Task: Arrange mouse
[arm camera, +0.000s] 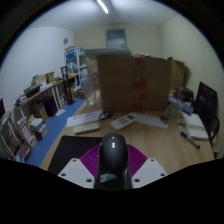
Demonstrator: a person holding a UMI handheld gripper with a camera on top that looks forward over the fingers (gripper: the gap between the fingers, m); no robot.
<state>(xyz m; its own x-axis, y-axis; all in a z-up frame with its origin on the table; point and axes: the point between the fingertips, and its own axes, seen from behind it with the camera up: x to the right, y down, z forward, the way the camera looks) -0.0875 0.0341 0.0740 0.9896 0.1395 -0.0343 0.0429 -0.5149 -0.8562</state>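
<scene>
A dark grey computer mouse (113,157) sits between my two fingers, its rounded end pointing ahead. The purple pads (133,160) press against both its sides, so my gripper (113,166) is shut on the mouse. It is held above a black mat (66,152) that lies on the wooden table below and to the left of the fingers.
A large cardboard box (133,82) stands beyond the table. Shelves with clutter (35,105) line the left wall. A blue strip of floor (50,140) runs along the left. A desk with a dark chair (205,105) is at the right.
</scene>
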